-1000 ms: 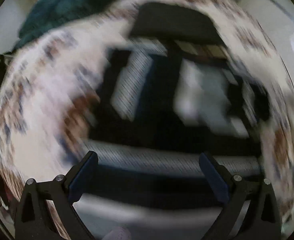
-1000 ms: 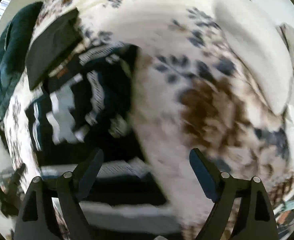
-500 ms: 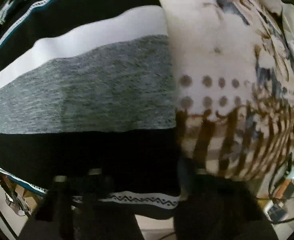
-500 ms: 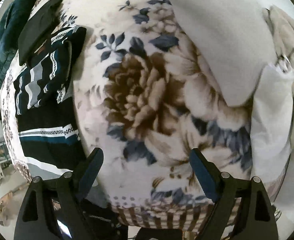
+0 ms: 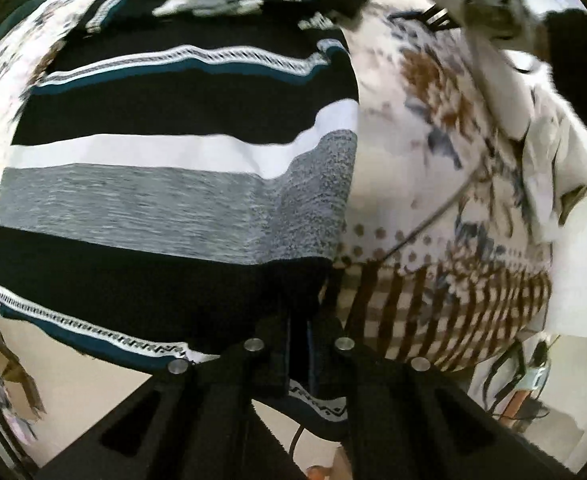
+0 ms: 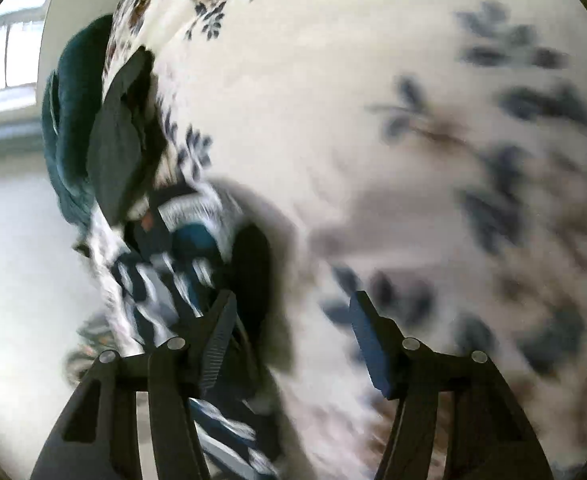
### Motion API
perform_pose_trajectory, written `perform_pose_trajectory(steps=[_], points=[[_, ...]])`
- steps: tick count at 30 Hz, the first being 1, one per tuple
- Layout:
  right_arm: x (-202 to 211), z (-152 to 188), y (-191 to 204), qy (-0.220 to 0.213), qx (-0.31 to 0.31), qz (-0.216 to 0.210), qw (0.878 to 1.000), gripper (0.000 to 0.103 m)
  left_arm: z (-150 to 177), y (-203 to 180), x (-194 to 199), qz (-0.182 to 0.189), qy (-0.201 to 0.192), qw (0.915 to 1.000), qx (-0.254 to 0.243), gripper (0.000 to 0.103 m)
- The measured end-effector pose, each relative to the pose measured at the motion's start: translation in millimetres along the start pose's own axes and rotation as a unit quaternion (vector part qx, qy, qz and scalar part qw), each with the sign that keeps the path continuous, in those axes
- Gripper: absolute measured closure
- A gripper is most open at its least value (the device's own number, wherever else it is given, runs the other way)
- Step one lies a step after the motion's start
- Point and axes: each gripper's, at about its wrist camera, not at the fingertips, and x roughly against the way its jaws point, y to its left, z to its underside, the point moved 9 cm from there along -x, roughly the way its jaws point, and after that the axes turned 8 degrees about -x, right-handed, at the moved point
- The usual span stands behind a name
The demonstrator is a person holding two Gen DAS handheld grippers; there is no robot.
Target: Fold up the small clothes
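Left gripper (image 5: 299, 344) clamped on striped sweater (image 5: 173, 200) hem at blanket (image 5: 433, 184) edge. Right gripper (image 6: 289, 344) closing, nothing clearly between jaws.

Right hand-held gripper (image 6: 289, 344) closing over floral blanket (image 6: 373, 120); striped garment (image 6: 173, 280) blurred at left.

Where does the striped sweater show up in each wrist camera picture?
Left wrist: the striped sweater fills the left and centre, its hem corner pinched in the shut left gripper.
Right wrist: it lies at the lower left, blurred, by the left finger of the closing right gripper.
Shared landmark: the floral blanket under it.
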Motion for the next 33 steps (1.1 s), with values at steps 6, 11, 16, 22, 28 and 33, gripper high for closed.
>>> perform_pose_trajectory(steps=[6,11,16,22,28,33], points=[[-46,-16,30,0.024,-0.013,-0.009,1.0,0.075,-11,25,23,0.008,-0.029,0.9991,0.03,0.099],[-30,-6,77,-0.018,0.039,0.046,0.998,0.095,-14,53,51,0.032,-0.051,0.9968,0.052,0.099],[-11,18,167,-0.031,0.128,0.112,0.985,0.095,-10,111,90,0.047,-0.081,0.991,0.096,0.099],[-40,62,280,-0.025,0.222,0.183,0.957,0.095,3,192,110,0.065,-0.101,0.9781,0.17,0.099],[-146,101,379,-0.024,0.28,0.241,0.929,0.096,11,274,108,0.131,-0.092,0.9606,0.227,0.099],[-237,124,422,-0.03,0.31,0.302,0.901,0.096,21,346,84,0.144,-0.08,0.9519,0.258,0.099]])
